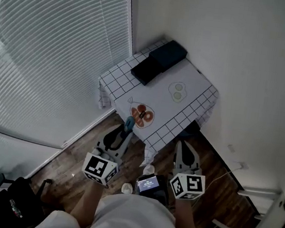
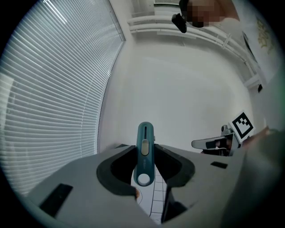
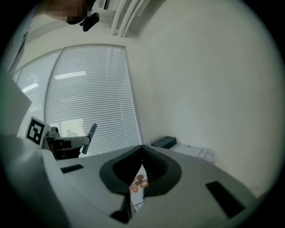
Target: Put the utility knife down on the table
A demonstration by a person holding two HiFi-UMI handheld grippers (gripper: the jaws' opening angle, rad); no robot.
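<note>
A teal utility knife (image 1: 129, 123) stands upright between the jaws of my left gripper (image 1: 121, 134), which is shut on its lower end. In the left gripper view the knife (image 2: 145, 151) sticks up past the jaws, its slider facing the camera. My left gripper (image 2: 145, 156) hangs just short of the near corner of the small table (image 1: 193, 83) with its white grid cloth. My right gripper (image 1: 184, 146) is beside it, near the table's right front edge, shut with nothing in it. In the right gripper view its tips (image 3: 141, 153) meet, and the knife (image 3: 91, 132) shows at the left.
Two dark boxes (image 1: 160, 61) lie at the table's far corner. An orange print (image 1: 142, 115) and a green print (image 1: 177, 91) mark the cloth. Window blinds (image 1: 47, 46) run along the left, a white wall on the right. A black bag (image 1: 11, 200) and a white rack (image 1: 269, 221) stand on the wood floor.
</note>
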